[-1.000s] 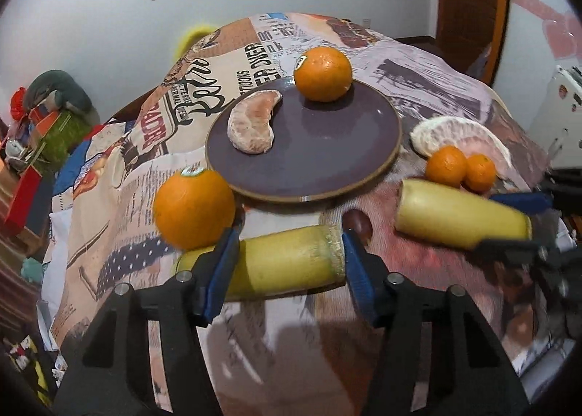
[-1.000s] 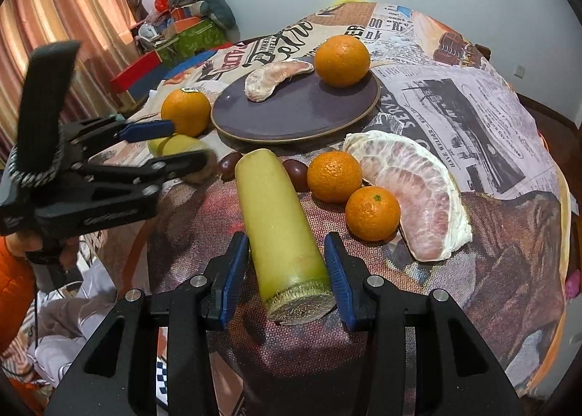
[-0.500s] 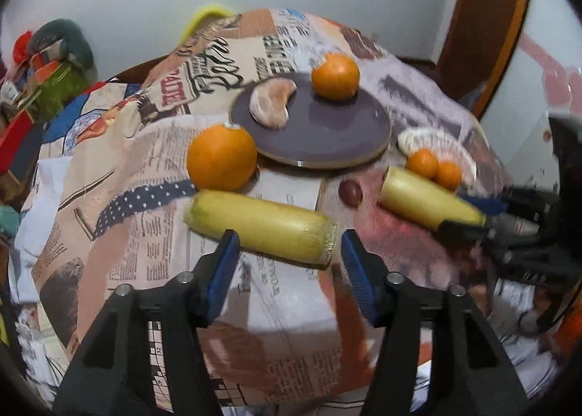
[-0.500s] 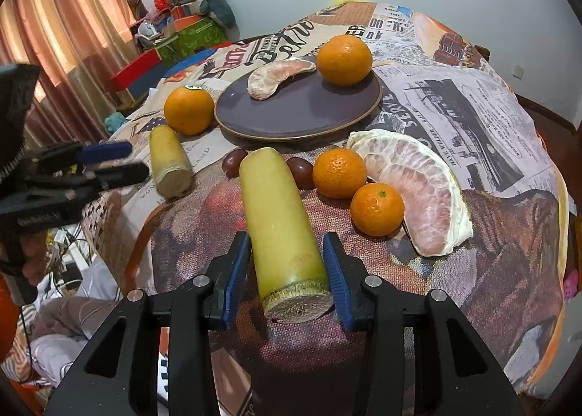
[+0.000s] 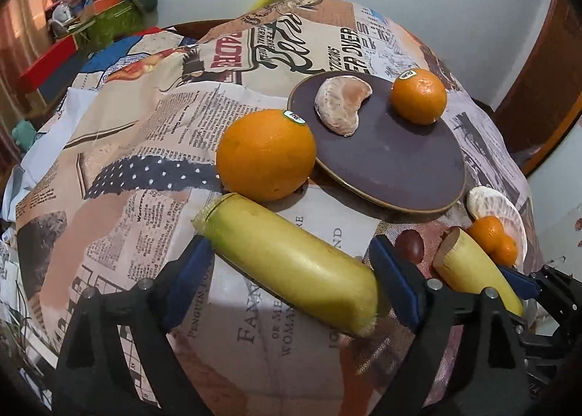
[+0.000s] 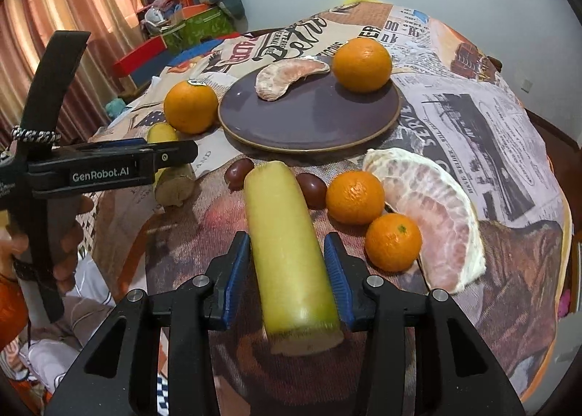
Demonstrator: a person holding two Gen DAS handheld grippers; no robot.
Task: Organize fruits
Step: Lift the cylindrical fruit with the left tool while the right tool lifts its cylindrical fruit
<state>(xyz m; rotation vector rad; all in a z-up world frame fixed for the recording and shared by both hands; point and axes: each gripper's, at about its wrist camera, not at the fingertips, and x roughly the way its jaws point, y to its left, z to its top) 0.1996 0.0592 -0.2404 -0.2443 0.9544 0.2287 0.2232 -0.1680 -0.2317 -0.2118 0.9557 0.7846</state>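
A dark purple plate [image 5: 396,161] holds a peeled pomelo segment [image 5: 342,108] and an orange [image 5: 418,95]. A large orange [image 5: 265,154] sits against the plate's left rim. My left gripper [image 5: 291,270] is open around a yellow sugarcane piece [image 5: 291,266] that lies on the tablecloth. My right gripper [image 6: 287,270] is open, with its blue pads at both sides of a second yellow piece [image 6: 287,252] and a small gap on each side. The plate [image 6: 309,125] shows beyond it.
Two small tangerines [image 6: 354,195] [image 6: 393,241], a big pomelo wedge [image 6: 433,212] and two dark grapes [image 6: 238,172] lie right of and behind the right gripper. The round table has a newspaper-print cloth [image 5: 145,125]. Boxes and clutter [image 6: 189,26] stand beyond the table, at left.
My left gripper pulled back from the yellow piece, then moved in again and now straddles it. The right gripper has stayed around its piece.
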